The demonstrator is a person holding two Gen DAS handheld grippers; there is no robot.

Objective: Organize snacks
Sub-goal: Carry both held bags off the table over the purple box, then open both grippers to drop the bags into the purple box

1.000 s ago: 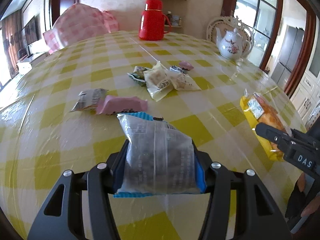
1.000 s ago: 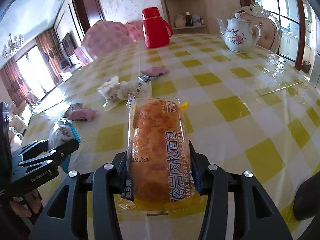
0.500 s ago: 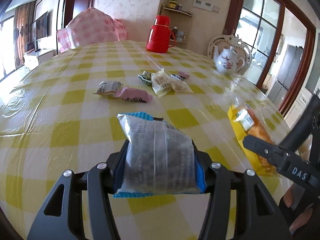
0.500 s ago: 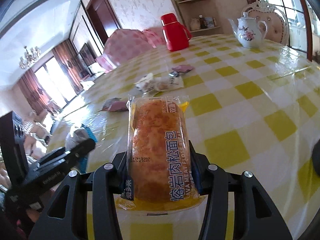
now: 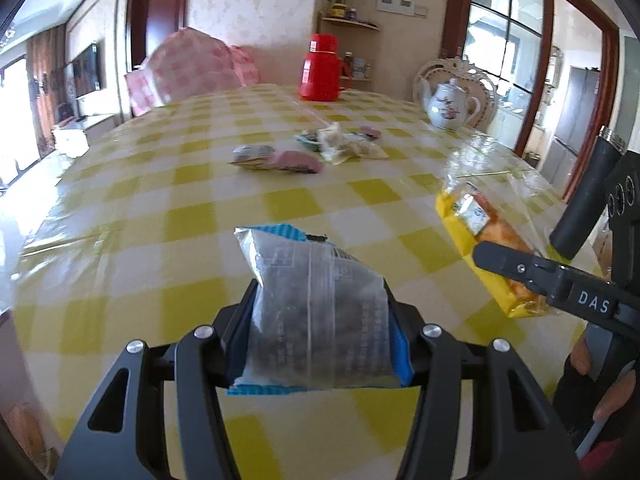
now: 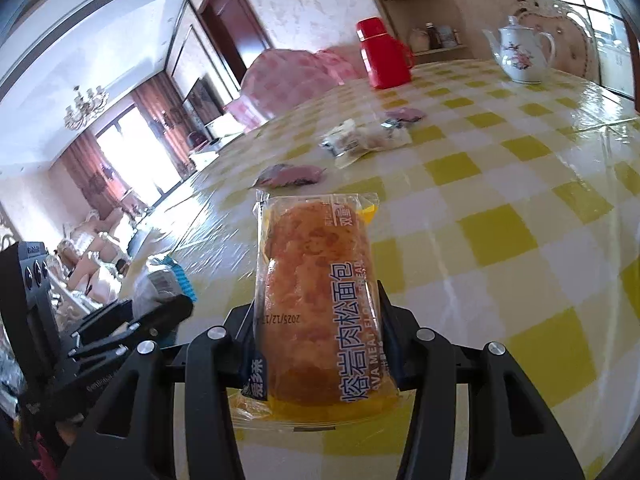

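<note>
My left gripper [image 5: 318, 308] is shut on a clear snack bag with blue edges [image 5: 316, 304], held above the near part of the yellow-checked table [image 5: 160, 208]. My right gripper [image 6: 316, 312] is shut on a yellow-wrapped meat floss bread [image 6: 316, 300]. In the left wrist view that bread [image 5: 480, 236] and the right gripper's finger [image 5: 520, 268] sit at the right. In the right wrist view the blue-edged bag [image 6: 160, 280] shows at the left. Loose snacks lie farther back: a pink packet [image 5: 296, 162], a grey packet [image 5: 250, 155] and a pile of pale wrappers [image 5: 344, 144].
A red thermos [image 5: 322, 68] and a white flowered teapot [image 5: 450, 106] stand at the far side of the table. A pink checked chair cover [image 5: 188, 68] rises behind the far left edge. A person's hand [image 5: 608, 396] holds the right gripper's handle.
Both grippers have drawn back from the table's middle with their packets still held, so the loose snacks, thermos and teapot look farther away. The right gripper's view has swung toward the room at the left.
</note>
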